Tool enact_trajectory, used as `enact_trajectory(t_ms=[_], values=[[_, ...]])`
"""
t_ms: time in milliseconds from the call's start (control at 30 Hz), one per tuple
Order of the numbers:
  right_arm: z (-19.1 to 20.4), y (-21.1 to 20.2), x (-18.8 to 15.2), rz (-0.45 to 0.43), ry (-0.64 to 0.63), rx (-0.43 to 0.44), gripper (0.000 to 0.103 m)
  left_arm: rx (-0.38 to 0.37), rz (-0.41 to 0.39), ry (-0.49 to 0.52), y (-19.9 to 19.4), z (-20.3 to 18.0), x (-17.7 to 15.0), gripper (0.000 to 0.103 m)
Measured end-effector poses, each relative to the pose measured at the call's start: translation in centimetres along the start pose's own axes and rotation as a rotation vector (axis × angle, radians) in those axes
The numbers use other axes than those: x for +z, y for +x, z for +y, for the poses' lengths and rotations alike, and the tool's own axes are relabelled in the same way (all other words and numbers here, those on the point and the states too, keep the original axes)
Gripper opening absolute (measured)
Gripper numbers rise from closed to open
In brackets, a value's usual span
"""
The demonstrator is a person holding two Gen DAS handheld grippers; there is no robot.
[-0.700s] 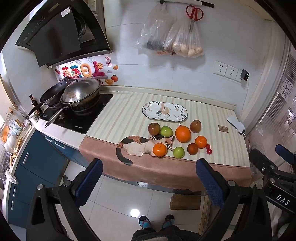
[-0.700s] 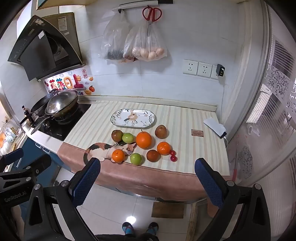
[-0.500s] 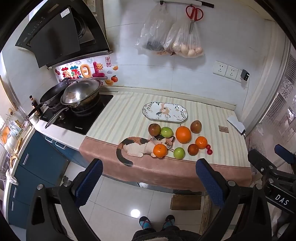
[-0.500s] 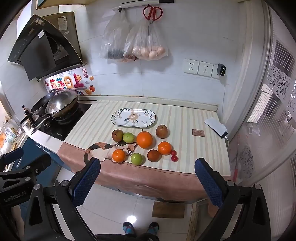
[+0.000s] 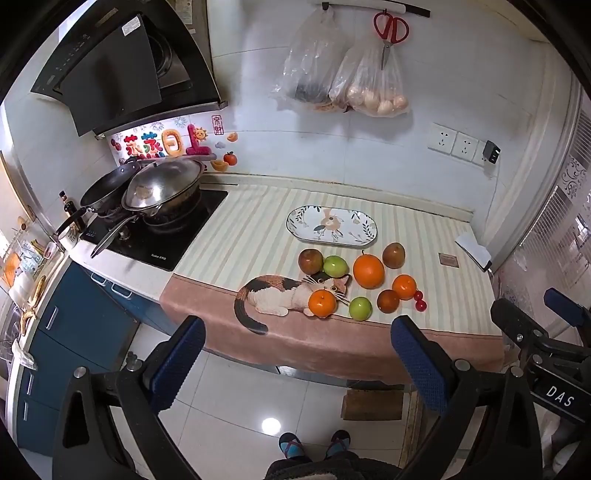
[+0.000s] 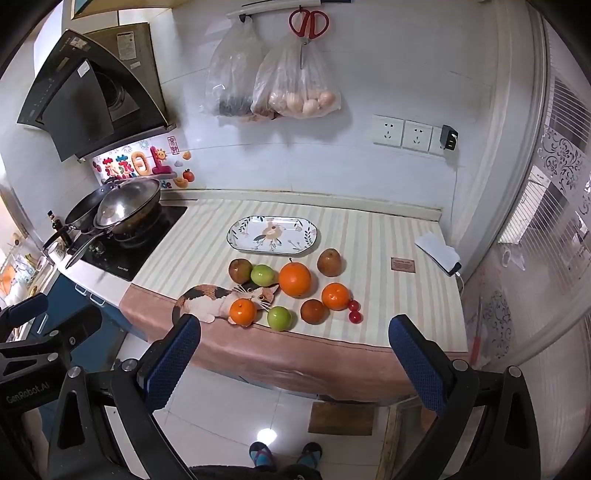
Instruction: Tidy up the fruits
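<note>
Several fruits lie on the striped cloth of the counter: a big orange [image 5: 368, 271] [image 6: 294, 279], two tangerines [image 5: 322, 303] [image 6: 335, 296], two green fruits [image 5: 360, 308] [image 6: 279, 318], brown fruits [image 5: 310, 260] [image 6: 329, 262] and two cherry tomatoes [image 5: 419, 300] [image 6: 354, 311]. An empty oval patterned plate [image 5: 331, 229] [image 6: 272, 236] sits behind them. My left gripper [image 5: 297, 363] and right gripper [image 6: 293, 360] are both open and empty, held back from the counter above the floor.
A stove with a lidded wok [image 5: 162, 190] and a pan is at the left. Bags and red scissors [image 6: 308, 22] hang on the wall. A white phone-like object [image 6: 437, 253] lies at the counter's right end. Blue cabinets [image 5: 66, 325] stand lower left.
Both views have shifted very slightly; the fruits and plate have not moved, and both grippers stay open.
</note>
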State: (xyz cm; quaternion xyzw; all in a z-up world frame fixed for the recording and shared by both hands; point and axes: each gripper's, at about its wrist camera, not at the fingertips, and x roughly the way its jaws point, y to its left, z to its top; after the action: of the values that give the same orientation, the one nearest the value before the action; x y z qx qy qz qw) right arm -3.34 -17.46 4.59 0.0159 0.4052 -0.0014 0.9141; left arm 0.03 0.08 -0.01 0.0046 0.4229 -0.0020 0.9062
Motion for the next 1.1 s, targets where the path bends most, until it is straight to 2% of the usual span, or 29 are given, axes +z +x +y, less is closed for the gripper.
enact_trajectory(t_ms=[167, 900, 1100], values=[[-0.2, 0.0, 0.0, 0.001, 0.003, 0.002, 0.103, 0.001, -0.001, -0.001, 0.1, 1.0, 0.7, 0.103], [0.2, 0.0, 0.5, 0.004, 0.009, 0.005, 0.103, 0.000, -0.006, 0.001, 0.0, 0.9, 0.6, 0.103], [0.0, 0.0, 0.4, 0.003, 0.010, 0.009, 0.103, -0.001, -0.010, 0.002, 0.4, 1.3, 1.6, 0.103]])
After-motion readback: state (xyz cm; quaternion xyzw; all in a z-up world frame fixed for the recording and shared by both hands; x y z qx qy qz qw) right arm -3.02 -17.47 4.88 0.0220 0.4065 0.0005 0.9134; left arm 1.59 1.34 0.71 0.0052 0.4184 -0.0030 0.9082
